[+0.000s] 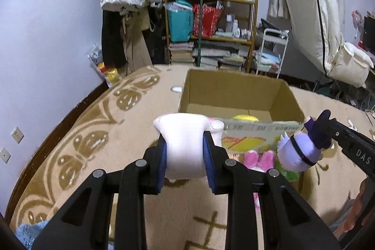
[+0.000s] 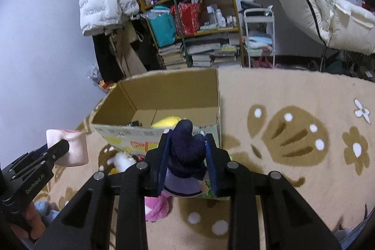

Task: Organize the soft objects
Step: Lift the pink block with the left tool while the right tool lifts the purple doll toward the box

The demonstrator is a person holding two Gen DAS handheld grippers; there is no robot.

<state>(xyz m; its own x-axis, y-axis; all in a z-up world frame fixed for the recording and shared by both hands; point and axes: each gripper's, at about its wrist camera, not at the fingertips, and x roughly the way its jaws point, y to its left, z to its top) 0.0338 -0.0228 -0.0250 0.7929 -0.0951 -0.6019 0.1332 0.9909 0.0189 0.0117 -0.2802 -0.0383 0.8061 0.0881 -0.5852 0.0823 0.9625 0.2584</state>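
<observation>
The left claw (image 1: 185, 149) squeezes a white plush (image 1: 185, 139). The right claw (image 2: 187, 156) squeezes a doll (image 2: 186, 156). Both look light and squishy; pinch their fat middles. The box (image 1: 236, 90) waits ahead.

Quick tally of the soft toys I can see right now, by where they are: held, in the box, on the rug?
Held in tongs: 2, white plush and purple-haired doll
In cardboard box: 1, yellow plush
On rug by box: 1, pink plush
Total: 4

Both tools angle downward, left tool (image 1: 185, 147) and right tool (image 2: 187, 154) each apparently clamped tight on something soft.
</observation>
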